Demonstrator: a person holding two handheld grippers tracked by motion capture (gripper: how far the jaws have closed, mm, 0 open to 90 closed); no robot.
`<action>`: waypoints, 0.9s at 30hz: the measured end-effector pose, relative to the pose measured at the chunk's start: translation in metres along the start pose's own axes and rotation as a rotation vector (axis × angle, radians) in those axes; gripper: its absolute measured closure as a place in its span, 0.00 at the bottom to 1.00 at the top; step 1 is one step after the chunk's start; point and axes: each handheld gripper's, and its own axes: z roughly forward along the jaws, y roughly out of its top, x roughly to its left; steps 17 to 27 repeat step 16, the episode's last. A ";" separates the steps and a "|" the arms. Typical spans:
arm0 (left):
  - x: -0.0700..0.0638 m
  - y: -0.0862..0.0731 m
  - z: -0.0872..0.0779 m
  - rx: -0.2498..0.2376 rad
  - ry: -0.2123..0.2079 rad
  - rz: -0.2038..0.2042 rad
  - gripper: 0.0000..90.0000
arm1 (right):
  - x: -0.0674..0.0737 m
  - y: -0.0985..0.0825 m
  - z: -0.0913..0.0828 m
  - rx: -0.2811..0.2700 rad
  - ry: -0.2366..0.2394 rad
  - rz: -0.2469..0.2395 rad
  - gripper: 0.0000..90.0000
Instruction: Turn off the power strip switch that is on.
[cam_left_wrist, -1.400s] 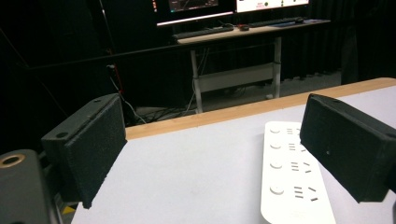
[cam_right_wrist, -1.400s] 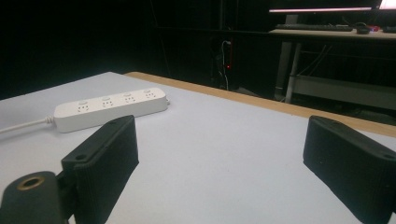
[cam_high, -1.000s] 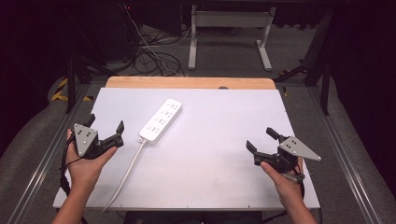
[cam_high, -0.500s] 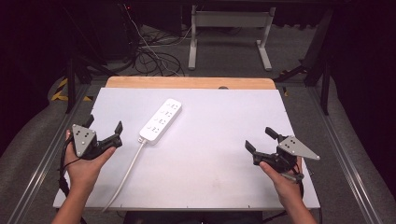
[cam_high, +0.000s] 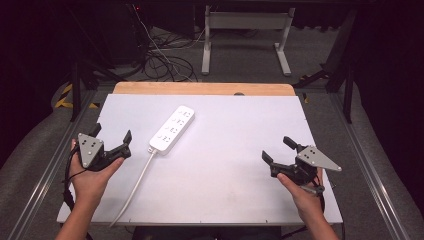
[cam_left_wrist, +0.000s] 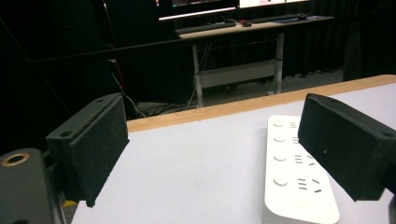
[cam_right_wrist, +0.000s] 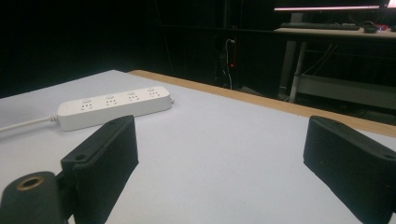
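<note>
A white power strip (cam_high: 172, 128) lies slantwise on the white table top (cam_high: 235, 150), left of centre, its white cable (cam_high: 134, 187) running toward the front edge. The left gripper (cam_high: 111, 134) is held in a hand at the table's left edge, just left of the strip's near end, jaws wide open and empty. In the left gripper view the power strip (cam_left_wrist: 292, 172) lies ahead, partly behind the right jaw. The right gripper (cam_high: 278, 149) is held over the right front of the table, open and empty. The right gripper view shows the power strip (cam_right_wrist: 114, 106) far off to the left.
A wooden strip (cam_high: 200, 88) edges the table's far side. Beyond it are a desk frame (cam_high: 245, 35) and tangled cables (cam_high: 160, 62) on the floor. Metal rails (cam_high: 370, 170) run along both sides of the table.
Both grippers stay almost still; the right one has drifted very slightly. The power strip has not moved.
</note>
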 end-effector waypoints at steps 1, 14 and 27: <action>0.001 0.000 -0.001 -0.002 0.004 -0.002 0.10 | 0.000 0.000 0.001 -0.001 0.002 -0.001 0.11; 0.011 -0.004 -0.011 0.008 0.043 -0.022 0.10 | 0.004 0.002 0.016 0.003 0.039 -0.012 0.11; 0.012 -0.004 -0.011 0.005 0.047 -0.026 0.10 | 0.004 0.002 0.017 0.002 0.040 -0.015 0.11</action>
